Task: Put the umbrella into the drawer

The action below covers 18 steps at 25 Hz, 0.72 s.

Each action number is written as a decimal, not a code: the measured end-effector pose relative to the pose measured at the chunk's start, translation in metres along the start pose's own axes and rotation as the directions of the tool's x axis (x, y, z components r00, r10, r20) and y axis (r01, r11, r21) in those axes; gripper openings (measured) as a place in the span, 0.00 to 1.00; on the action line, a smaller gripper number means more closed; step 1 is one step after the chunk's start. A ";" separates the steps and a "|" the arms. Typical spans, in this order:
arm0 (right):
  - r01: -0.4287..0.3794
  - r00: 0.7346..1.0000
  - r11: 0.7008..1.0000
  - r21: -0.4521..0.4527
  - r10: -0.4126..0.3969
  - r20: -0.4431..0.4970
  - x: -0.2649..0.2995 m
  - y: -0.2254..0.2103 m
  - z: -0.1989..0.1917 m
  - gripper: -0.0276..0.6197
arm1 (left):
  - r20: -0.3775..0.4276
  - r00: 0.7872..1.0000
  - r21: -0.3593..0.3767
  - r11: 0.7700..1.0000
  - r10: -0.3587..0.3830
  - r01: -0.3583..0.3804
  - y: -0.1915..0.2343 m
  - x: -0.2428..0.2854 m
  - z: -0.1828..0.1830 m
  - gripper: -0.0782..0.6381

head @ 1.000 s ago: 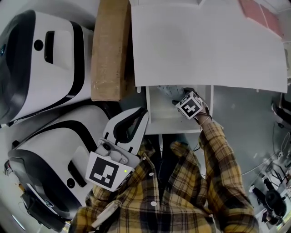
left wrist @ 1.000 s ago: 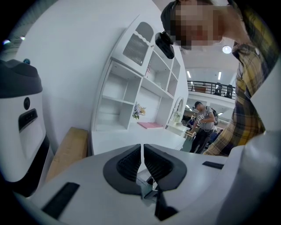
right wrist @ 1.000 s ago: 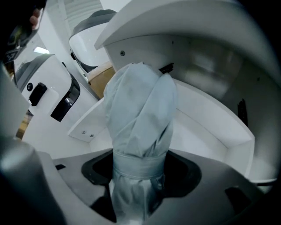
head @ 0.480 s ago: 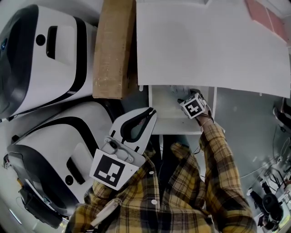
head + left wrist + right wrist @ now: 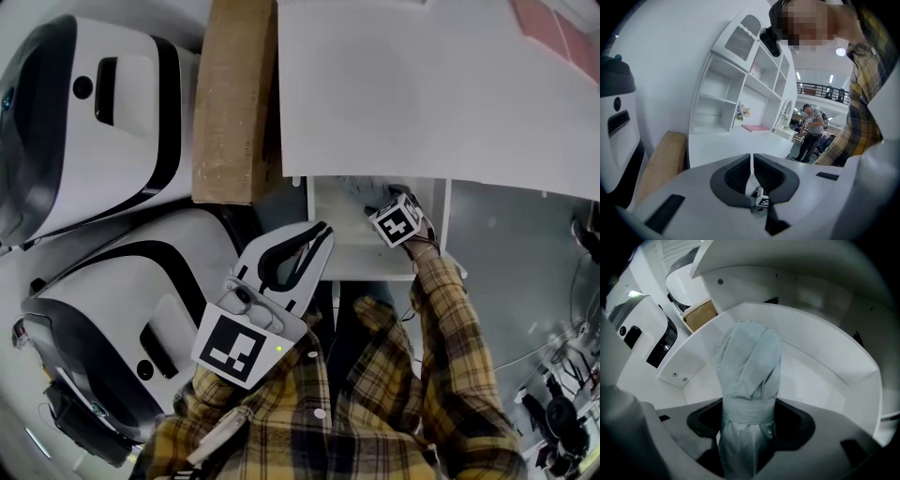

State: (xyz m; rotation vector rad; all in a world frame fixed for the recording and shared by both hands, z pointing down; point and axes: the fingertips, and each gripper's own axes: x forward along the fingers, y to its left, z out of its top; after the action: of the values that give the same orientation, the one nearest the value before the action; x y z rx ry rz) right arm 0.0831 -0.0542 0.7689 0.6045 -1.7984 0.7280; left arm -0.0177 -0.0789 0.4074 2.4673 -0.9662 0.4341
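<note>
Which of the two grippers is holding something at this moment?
The right gripper: its jaws are shut on the pale folded umbrella inside the drawer. The left gripper has its jaws together, nothing between.

Legible text, numbers, brands: none that I can read in any view.
Signs: one black-and-white square marker on the left cube (image 5: 232, 349), and one on the right cube (image 5: 395, 223). Both are coded patterns only, with no letters or digits that I can make out.
</note>
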 end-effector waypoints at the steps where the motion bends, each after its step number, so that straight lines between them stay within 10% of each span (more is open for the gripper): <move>1: -0.004 1.000 1.000 0.002 0.004 0.003 0.000 0.001 0.000 0.52 | -0.005 1.000 0.001 1.000 -0.003 0.003 -0.001 0.002 -0.001 0.16; 18: 0.019 1.000 1.000 0.003 -0.019 -0.018 0.008 -0.002 0.000 0.53 | -0.024 0.998 0.029 0.998 -0.052 0.052 -0.019 0.040 -0.016 0.16</move>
State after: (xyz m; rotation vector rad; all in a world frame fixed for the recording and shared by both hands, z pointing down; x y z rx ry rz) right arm 0.0820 -0.0557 0.7772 0.6141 -1.7734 0.7213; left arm 0.0219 -0.0804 0.4327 2.5019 -0.8903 0.4618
